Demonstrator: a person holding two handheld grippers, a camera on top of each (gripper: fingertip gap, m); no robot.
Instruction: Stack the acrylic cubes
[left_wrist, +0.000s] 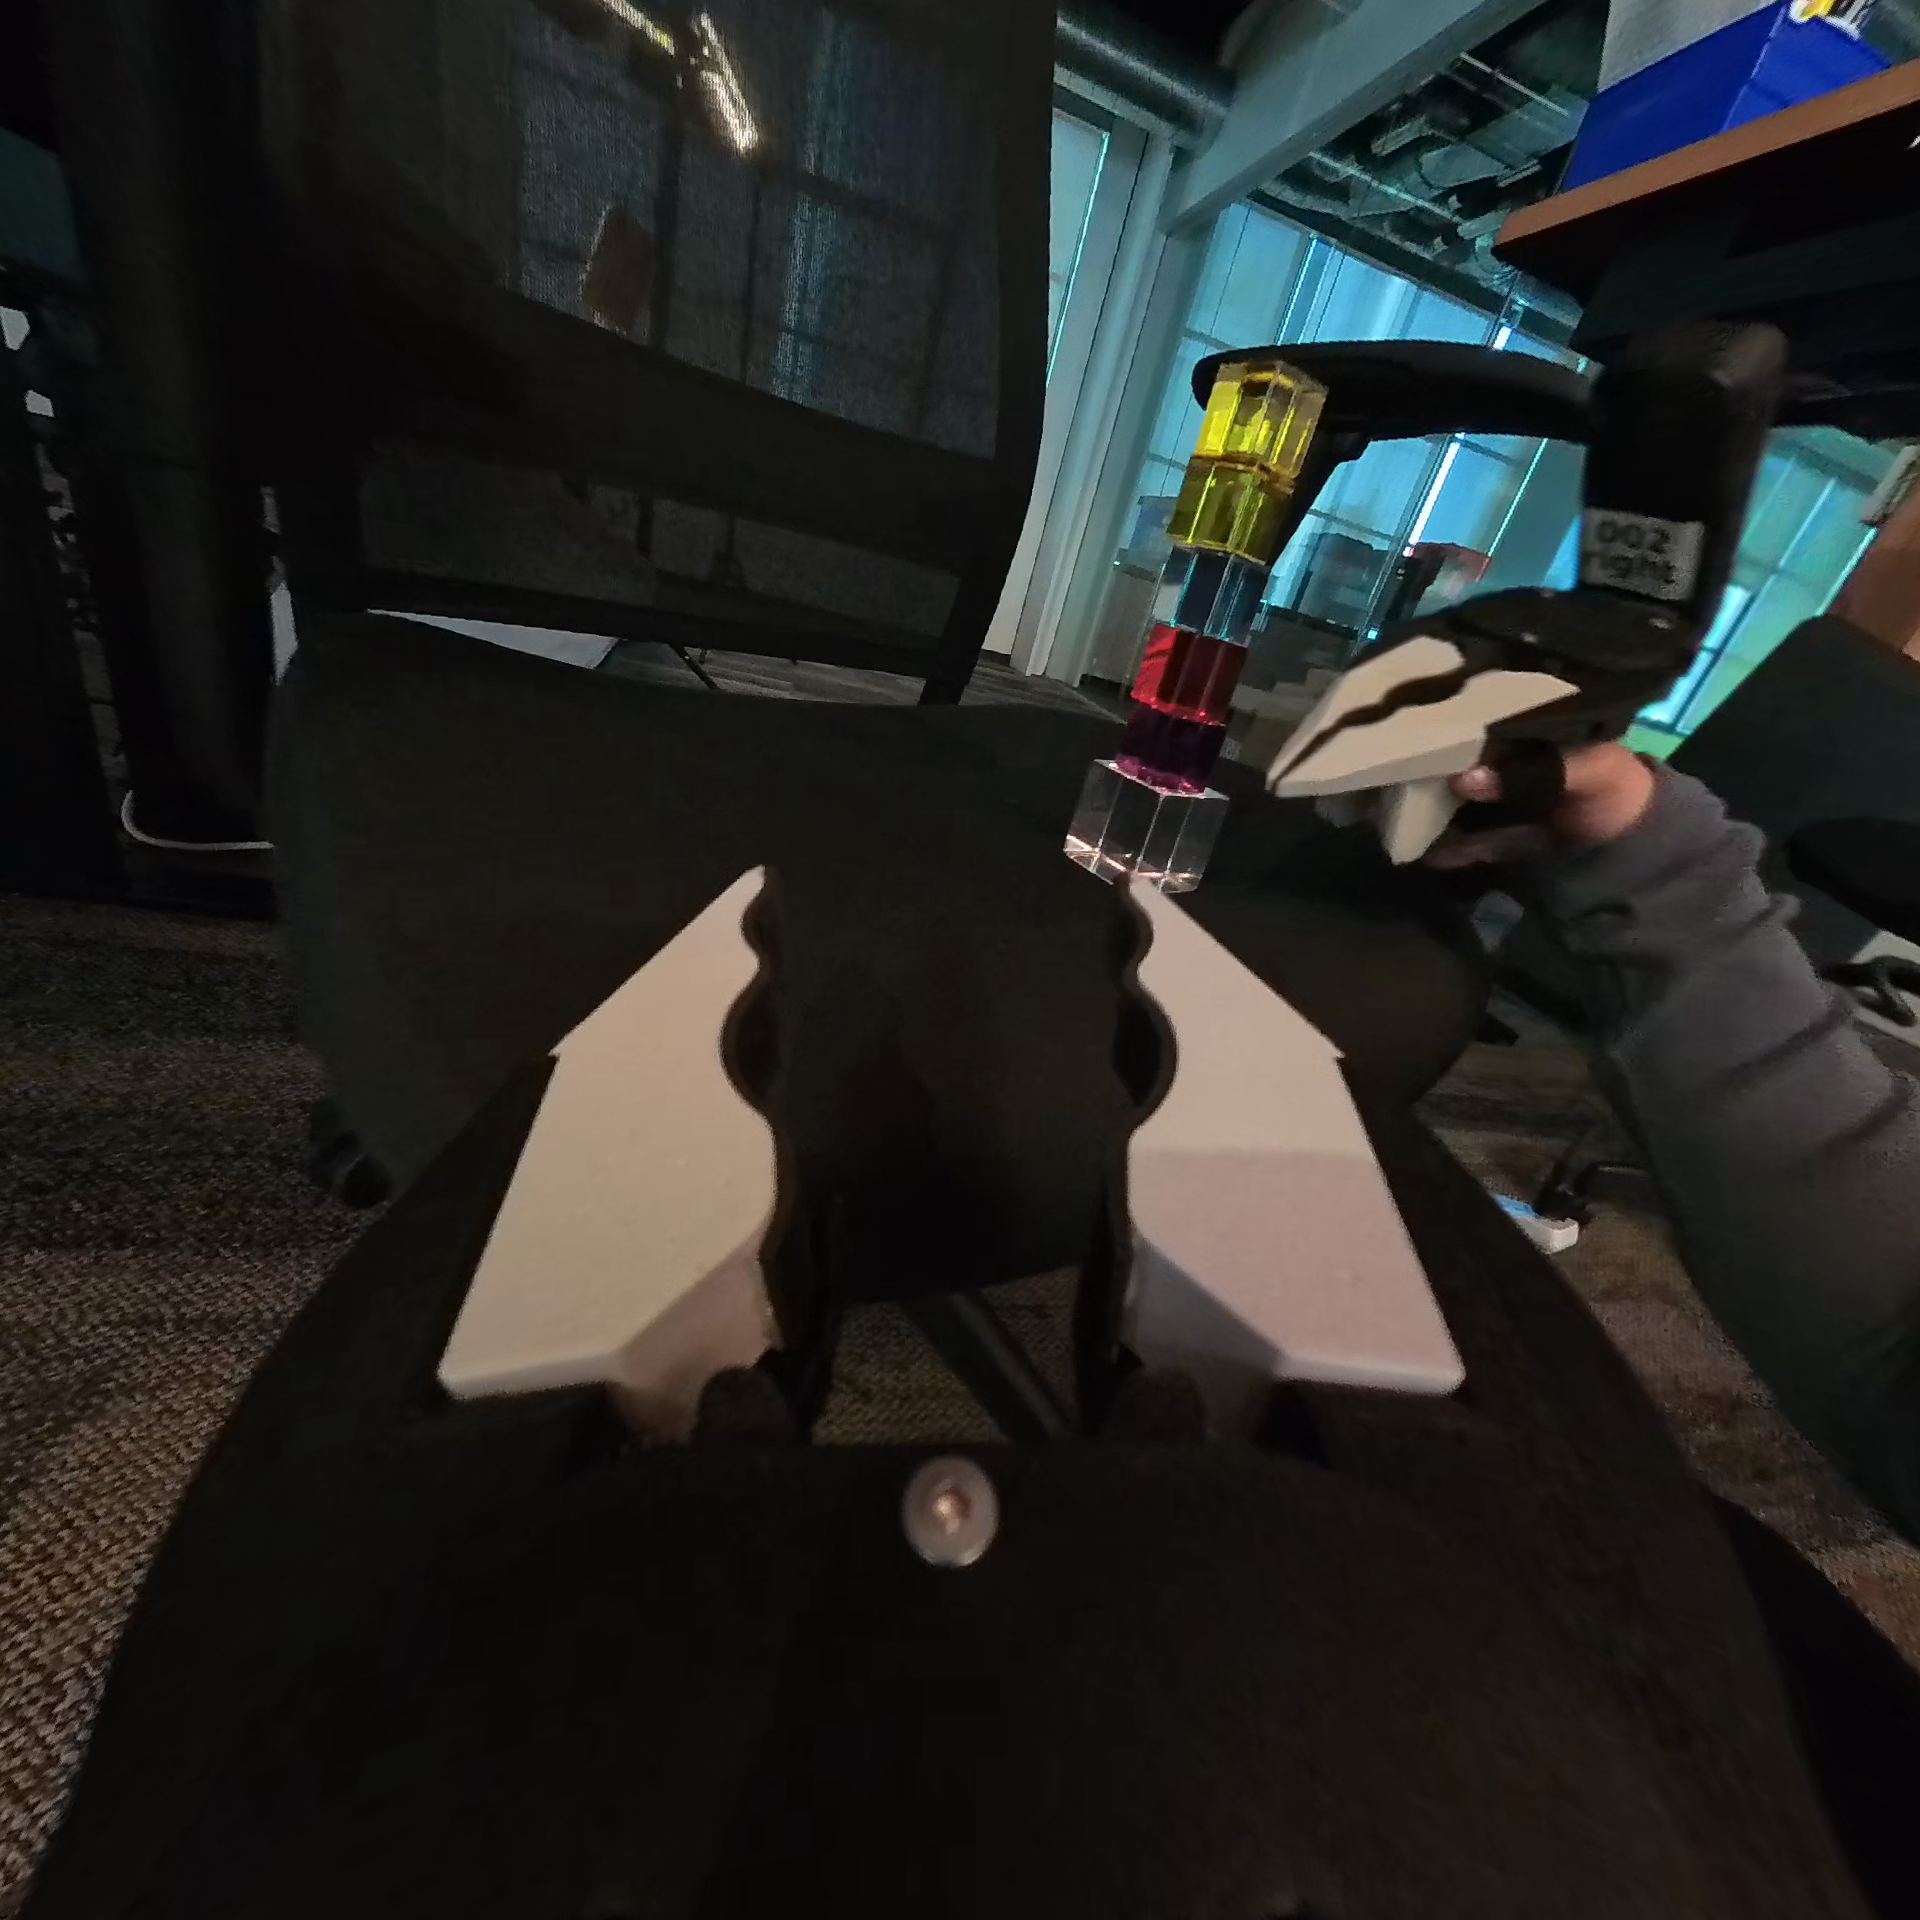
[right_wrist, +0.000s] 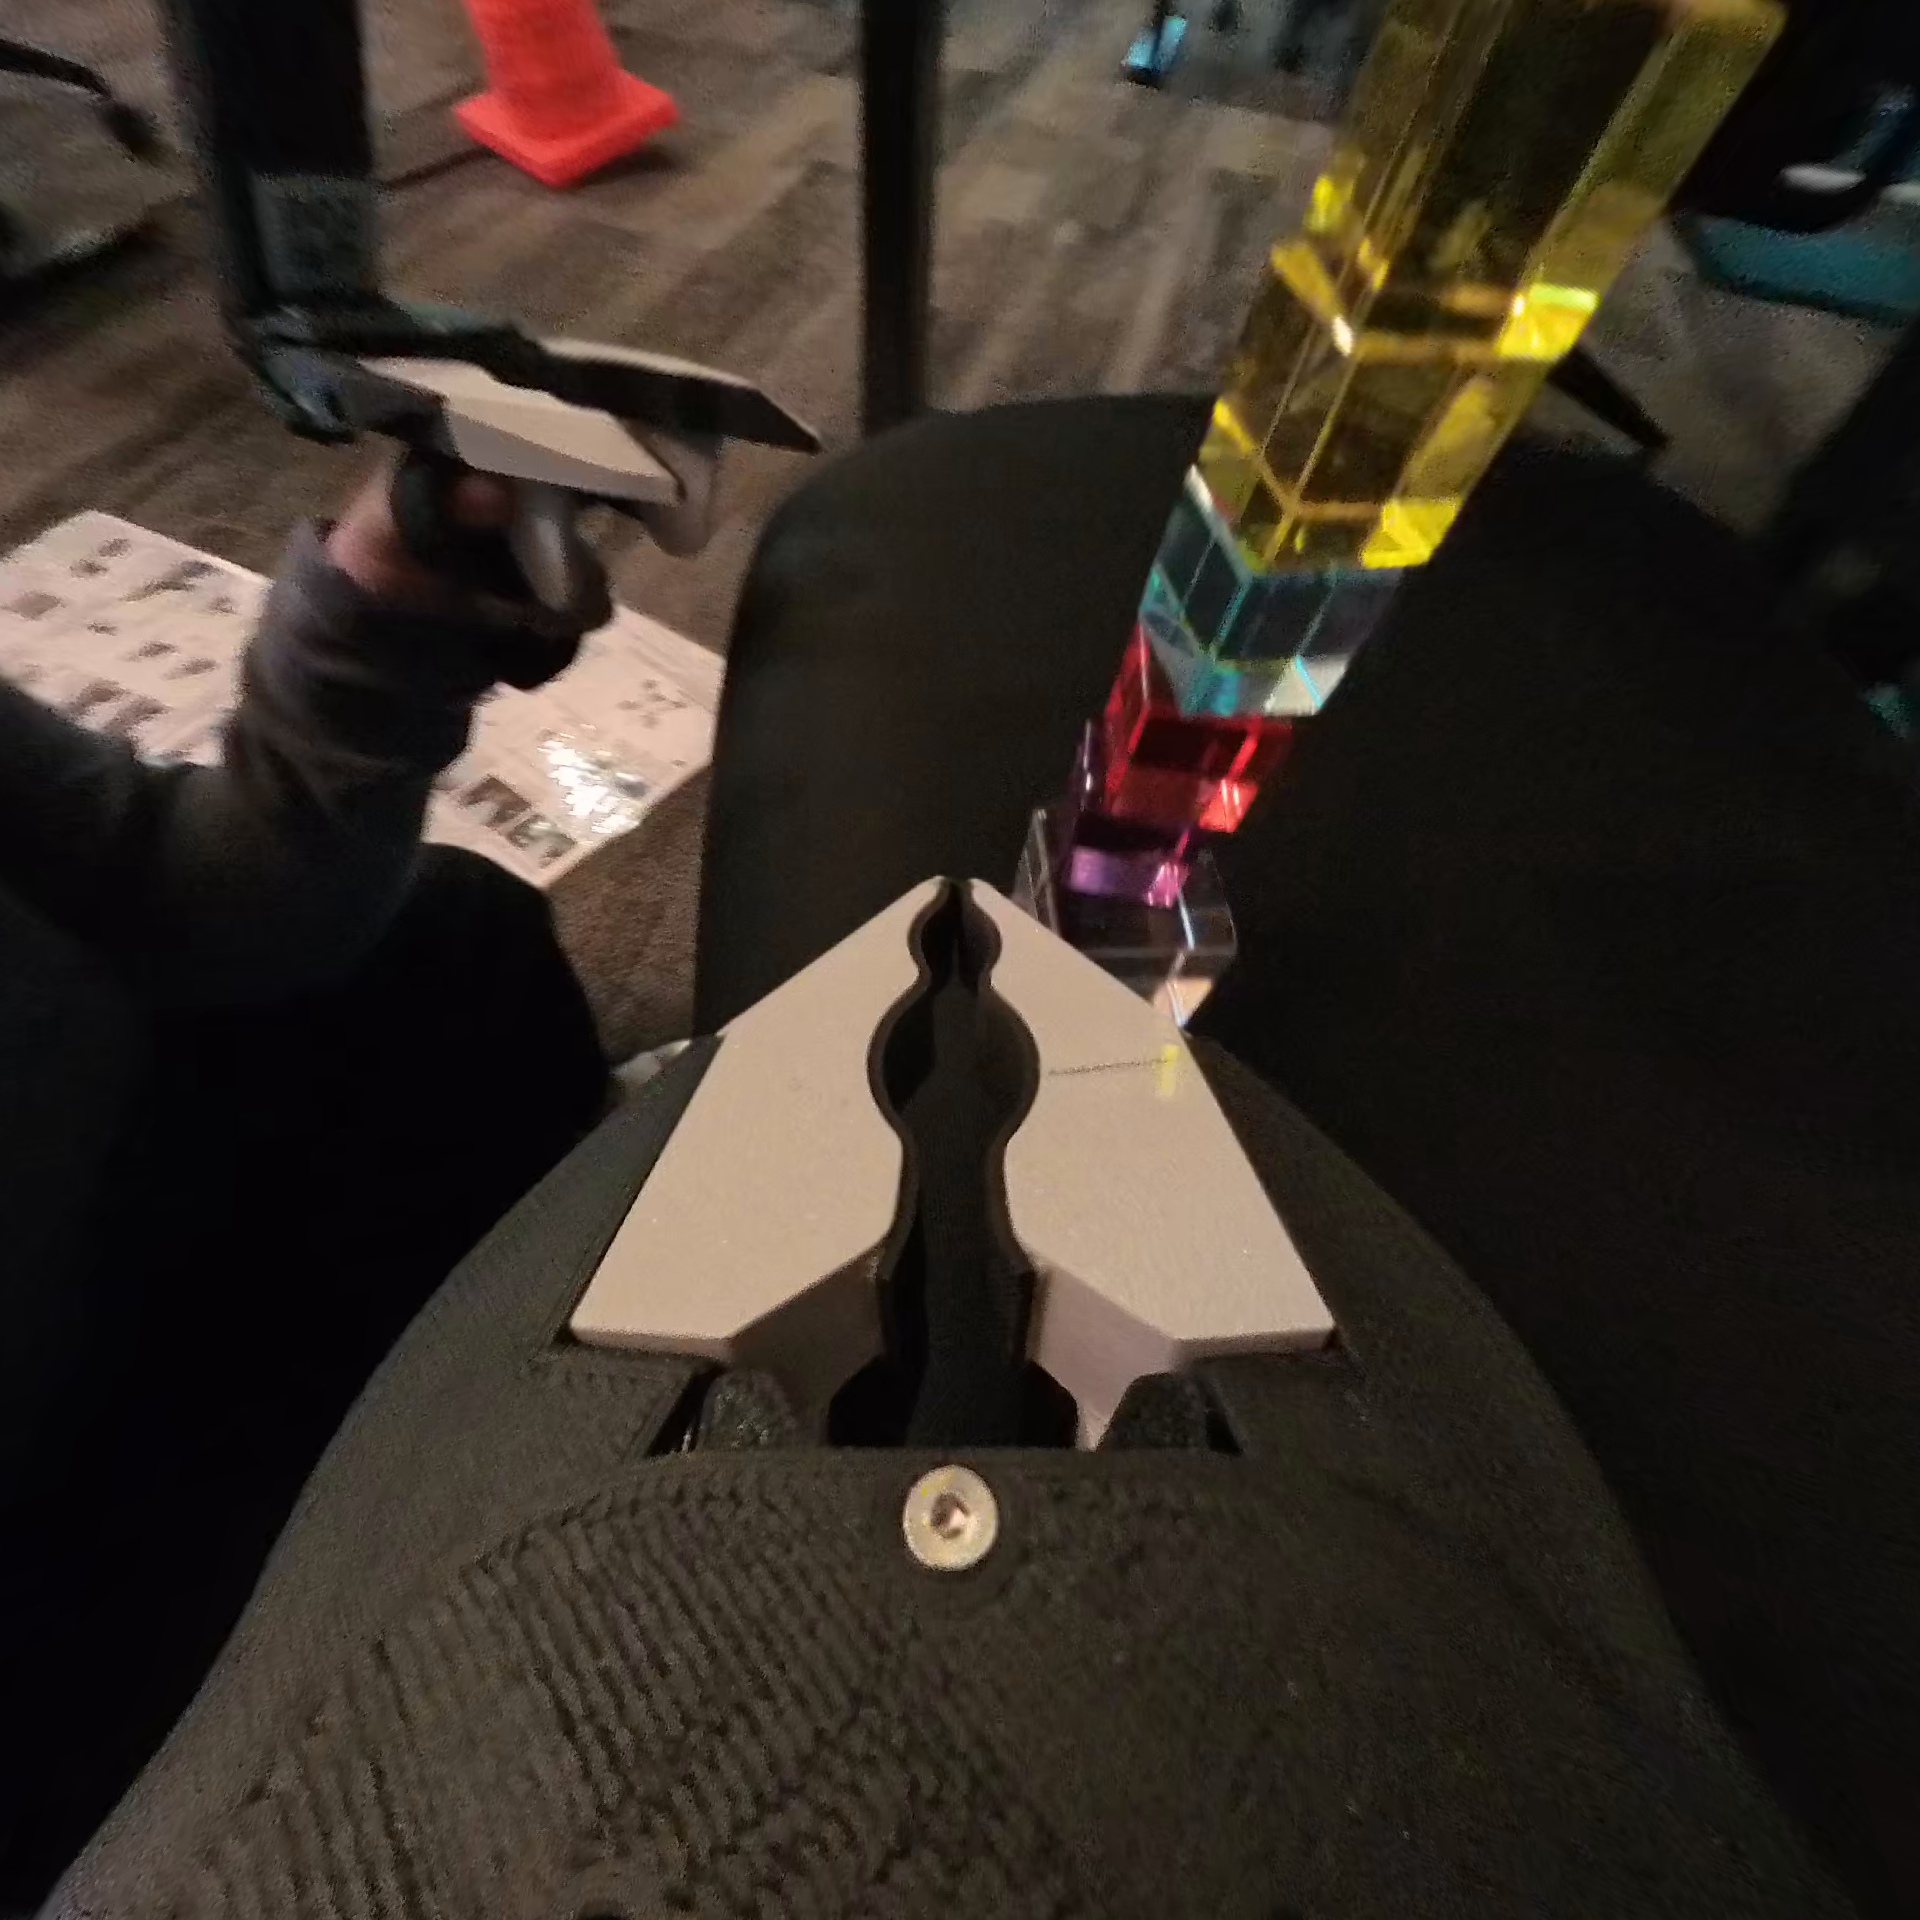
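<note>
Standing on the dark chair seat (left_wrist: 644, 831), the block tower (left_wrist: 1195, 644) lost its top in the right view. Left claw (left_wrist: 940, 894) gaped wide, bare; right claw (right_wrist: 958, 885) was closed on nothing beside the tower's clear base.

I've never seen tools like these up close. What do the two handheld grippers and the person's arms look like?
Each gripper has a black textured body, a silver screw and two pale grey pointed fingers with wavy black inner pads. The right one bears a small label. Both arms wear dark grey sleeves.
</note>
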